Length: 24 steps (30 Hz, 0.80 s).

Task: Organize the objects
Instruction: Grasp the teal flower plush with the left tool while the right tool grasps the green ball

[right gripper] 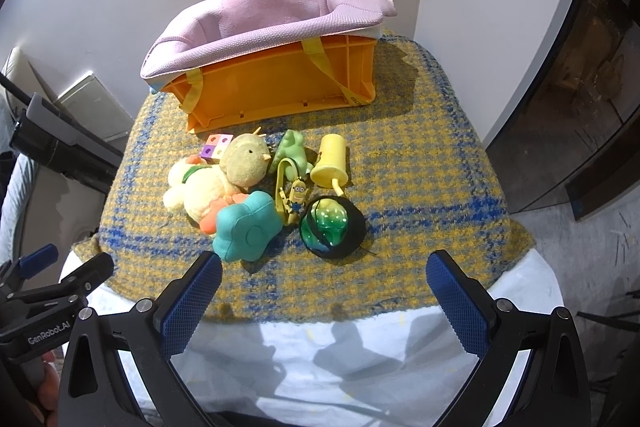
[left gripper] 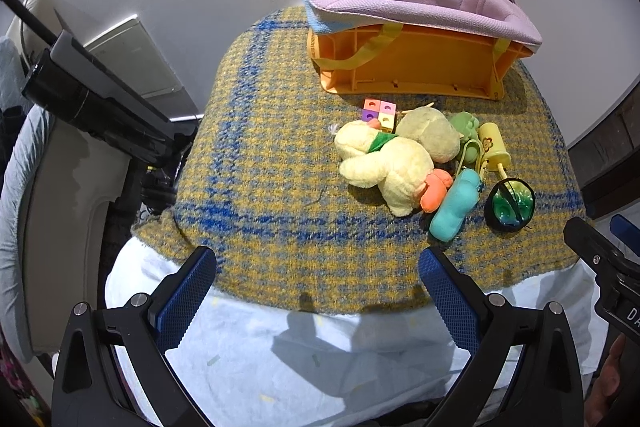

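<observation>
Both tools, left tool [left gripper: 318, 283] and right tool [right gripper: 324, 285], hang released; we risk snagging the keychain [right gripper: 295, 195] strap when lifting toys piled before the crate [right gripper: 280, 87].

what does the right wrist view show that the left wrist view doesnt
Only the right wrist view shows the minion keychain and the round chick's face. Only the left wrist view shows the duck's green collar plainly. Both show the orange crate, the teal flower cushion, the yellow cup and open, empty grippers.
</observation>
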Motion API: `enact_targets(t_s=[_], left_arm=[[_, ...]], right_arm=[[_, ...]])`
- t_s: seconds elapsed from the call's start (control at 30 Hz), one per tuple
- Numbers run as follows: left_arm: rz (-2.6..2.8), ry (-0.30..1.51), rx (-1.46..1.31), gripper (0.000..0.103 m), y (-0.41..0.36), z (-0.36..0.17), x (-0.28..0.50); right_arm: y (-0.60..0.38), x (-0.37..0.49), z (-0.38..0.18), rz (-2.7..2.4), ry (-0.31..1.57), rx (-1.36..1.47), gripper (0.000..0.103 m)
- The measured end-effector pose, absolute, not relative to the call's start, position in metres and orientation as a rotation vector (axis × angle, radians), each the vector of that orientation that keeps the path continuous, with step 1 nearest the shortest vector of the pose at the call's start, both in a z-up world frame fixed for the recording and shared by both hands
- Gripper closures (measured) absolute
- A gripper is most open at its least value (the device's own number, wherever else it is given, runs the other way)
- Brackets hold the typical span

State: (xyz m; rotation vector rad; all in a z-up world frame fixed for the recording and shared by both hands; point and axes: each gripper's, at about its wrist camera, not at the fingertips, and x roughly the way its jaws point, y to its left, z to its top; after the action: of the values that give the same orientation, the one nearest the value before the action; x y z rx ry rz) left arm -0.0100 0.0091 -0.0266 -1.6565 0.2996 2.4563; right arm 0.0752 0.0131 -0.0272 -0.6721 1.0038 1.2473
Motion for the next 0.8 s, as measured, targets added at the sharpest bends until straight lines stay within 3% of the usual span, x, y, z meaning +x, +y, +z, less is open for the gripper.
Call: enact_targets(t_s=[0.47, 0.8], left_arm=[[2.441, 0.387, -1.556, 0.000, 0.037, -0.060, -0.030], [2.443, 0.381, -1.525, 0.000, 0.041, -0.078, -0.038]], right_arm=[[0.045, 0.085, -0.076, 1.244, 1.031, -0.697, 0.004], [0.079, 0.080, -0.108, 1.237, 1.082, -0.815, 0.021]])
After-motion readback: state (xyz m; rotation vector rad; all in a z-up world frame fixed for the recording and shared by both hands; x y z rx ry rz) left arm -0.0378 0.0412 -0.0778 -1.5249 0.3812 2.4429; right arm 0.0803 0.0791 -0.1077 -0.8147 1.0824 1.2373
